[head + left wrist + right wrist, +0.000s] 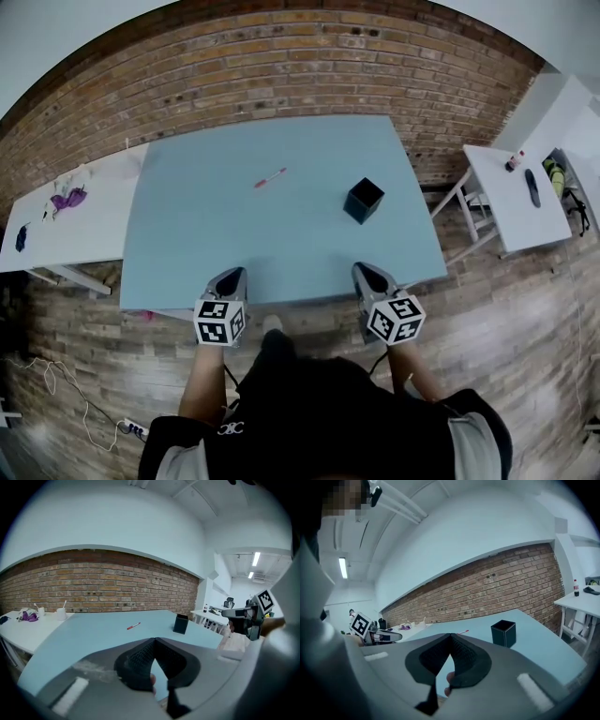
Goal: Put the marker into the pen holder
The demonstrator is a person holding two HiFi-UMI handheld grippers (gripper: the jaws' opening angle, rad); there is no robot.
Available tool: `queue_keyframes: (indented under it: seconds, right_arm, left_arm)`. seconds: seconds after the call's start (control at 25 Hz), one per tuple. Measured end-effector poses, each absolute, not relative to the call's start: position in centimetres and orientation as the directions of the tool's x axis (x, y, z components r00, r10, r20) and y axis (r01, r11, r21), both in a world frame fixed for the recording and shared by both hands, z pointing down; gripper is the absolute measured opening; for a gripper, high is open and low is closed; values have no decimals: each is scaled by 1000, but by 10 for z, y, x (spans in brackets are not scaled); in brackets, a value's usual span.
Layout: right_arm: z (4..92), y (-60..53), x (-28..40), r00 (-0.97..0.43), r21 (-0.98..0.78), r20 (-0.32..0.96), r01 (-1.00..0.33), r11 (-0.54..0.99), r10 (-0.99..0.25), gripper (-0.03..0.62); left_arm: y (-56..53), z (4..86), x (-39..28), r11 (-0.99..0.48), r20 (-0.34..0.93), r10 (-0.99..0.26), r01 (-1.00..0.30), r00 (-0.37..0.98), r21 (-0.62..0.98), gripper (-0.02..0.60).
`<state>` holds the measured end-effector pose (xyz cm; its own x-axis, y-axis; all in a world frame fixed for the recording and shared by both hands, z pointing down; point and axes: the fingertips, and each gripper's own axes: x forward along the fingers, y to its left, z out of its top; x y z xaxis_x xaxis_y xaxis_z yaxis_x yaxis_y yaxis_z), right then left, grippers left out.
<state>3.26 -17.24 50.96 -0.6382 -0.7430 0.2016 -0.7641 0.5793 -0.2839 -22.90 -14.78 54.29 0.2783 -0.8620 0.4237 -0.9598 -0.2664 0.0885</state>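
- Left tool: jaws pressed together, holding nothing, above the near edge of the counter.
- Right tool: jaws together, likewise empty, at the same edge.
- Marker: lies flat on the counter, well apart from both tools.
- Pen holder: stands upright to the marker's right, apart from it.

brick wall, wood floor (white side tables).

Person: black top, pale grey short sleeves. Left gripper & right gripper: grey shells, black ribbed pads, b/w marker cubes.
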Motion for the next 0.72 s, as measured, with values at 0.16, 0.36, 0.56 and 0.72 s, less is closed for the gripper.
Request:
queue_keyframes:
  seconds: [0.16, 0.36, 0.56, 0.72]
  right_arm:
    - [506, -205, 26, -614, -273, 212, -784, 557, -760, 5]
    - [493, -246, 1, -595, -254, 213, -799, 545, -775, 5]
    - [486, -275, -17, -556, -241, 221, -827, 507, -801, 5]
    - [487, -292, -36, -527, -234, 224, -846, 480, -820, 5]
  left_arm:
    - [-193, 542, -237, -287, 416, -858, -953, 301, 96, 8]
    - [-244, 539, -256, -321, 415, -846, -941, 335, 106, 8]
    - [-286, 539, -272, -367, 420, -825, -924, 378, 111, 8]
    - [-312, 548, -290, -386, 438, -804, -913, 401, 128, 8]
